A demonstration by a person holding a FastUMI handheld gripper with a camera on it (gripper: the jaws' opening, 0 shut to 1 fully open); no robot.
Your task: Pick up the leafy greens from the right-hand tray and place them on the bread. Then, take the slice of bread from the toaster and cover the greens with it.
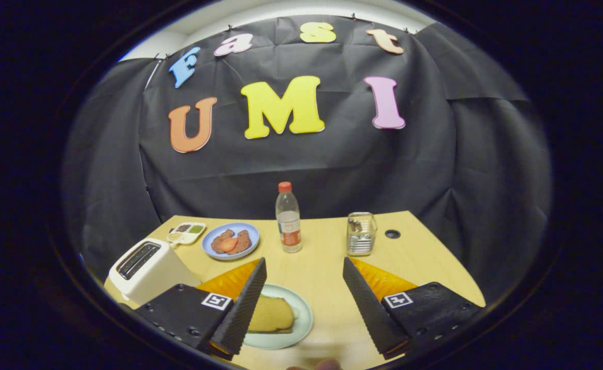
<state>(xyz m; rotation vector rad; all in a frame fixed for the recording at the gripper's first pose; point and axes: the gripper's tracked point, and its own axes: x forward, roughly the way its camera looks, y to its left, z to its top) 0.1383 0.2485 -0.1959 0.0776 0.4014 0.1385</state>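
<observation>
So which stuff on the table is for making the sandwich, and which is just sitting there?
For the job: toaster, bread on the pale green plate, open gripper.

Just sitting there: water bottle, blue plate with patties and tomato, sauce dish, metal holder.

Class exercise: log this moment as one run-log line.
claw: open, empty | bread on plate, between fingers, greens edge showing | toaster: beside
</observation>
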